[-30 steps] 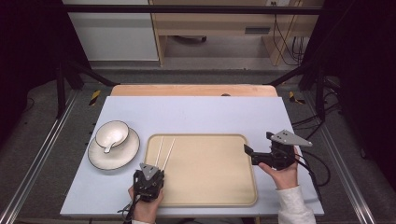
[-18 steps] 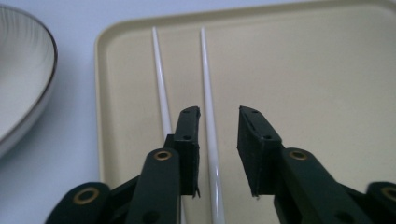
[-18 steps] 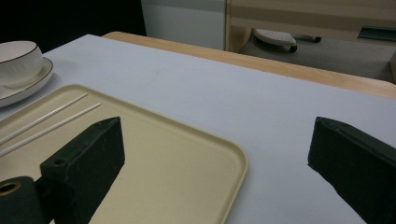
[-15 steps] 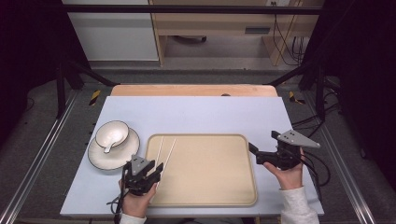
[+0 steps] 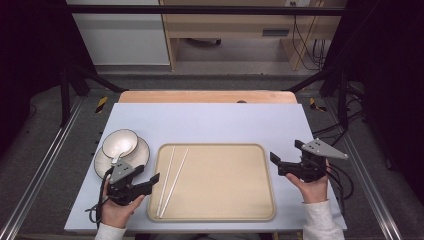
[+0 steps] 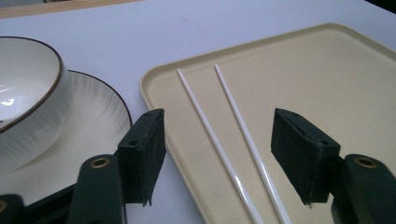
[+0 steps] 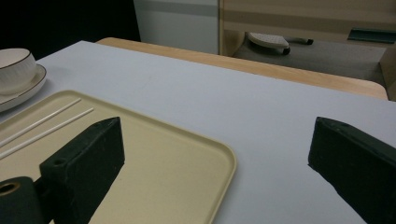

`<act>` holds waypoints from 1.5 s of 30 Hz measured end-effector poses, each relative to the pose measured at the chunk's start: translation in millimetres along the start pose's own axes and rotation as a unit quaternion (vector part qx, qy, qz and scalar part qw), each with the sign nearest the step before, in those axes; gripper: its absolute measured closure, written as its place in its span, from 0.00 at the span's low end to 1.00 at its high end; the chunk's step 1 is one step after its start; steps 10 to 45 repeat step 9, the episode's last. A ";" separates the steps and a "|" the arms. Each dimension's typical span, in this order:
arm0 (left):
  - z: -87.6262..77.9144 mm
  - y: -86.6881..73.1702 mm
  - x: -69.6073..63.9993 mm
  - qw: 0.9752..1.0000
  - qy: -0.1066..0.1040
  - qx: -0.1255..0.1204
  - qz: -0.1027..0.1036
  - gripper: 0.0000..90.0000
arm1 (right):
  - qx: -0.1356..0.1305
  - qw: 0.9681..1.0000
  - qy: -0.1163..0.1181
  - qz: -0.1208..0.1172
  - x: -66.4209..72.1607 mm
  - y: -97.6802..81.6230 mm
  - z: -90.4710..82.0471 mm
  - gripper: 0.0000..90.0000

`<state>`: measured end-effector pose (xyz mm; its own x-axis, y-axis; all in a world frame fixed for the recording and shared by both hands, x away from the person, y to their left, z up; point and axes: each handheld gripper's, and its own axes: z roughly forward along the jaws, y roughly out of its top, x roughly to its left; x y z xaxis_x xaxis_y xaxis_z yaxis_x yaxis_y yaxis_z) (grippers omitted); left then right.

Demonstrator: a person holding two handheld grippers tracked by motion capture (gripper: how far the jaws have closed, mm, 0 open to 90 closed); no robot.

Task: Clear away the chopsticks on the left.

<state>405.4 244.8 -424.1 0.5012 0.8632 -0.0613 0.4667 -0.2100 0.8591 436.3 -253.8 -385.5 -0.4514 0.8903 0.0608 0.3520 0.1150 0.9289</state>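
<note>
The left gripper [image 5: 150, 181] sits low at the tray's [image 5: 260, 216] near-left edge, jaws spread wide and gripping nothing. From the left gripper view its jaws frame the two chopsticks [image 6: 219, 140], which lie side by side on the tray's left part, slightly splayed at the far end, reaching from near its far rim to its near rim. Nothing has been picked up yet, so I'd say the work is at its start: the approach looks made, the closing and lifting remain

The right gripper [image 5: 285, 161] hovers just off the tray's right edge, jaws also wide apart and empty, well away from the chopsticks

The tray holds only the chopsticks; the rest of it is bare. Left of it a bowl [image 5: 120, 142] stands on a plate [image 5: 102, 164], with what looks like a spoon inside the bowl, though that's too small to be sure. The bowl and plate are near the left gripper but apart from it
</note>
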 end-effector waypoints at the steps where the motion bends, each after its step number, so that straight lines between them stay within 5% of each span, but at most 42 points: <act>1: -0.9 -0.3 2.1 1.000 0.001 -0.002 0.001 0.35 | 0.001 1.000 -0.001 0.000 -0.6 -0.6 0.4 0.05; 9: -13.7 -6.1 22.4 1.000 0.012 -0.014 -0.008 0.28 | 0.016 1.000 -0.008 -0.002 -3.7 -5.7 5.2 0.05; 45: -13.7 -6.1 22.4 1.000 0.012 -0.014 -0.008 0.28 | 0.016 1.000 -0.008 -0.002 -3.7 -5.7 5.2 0.05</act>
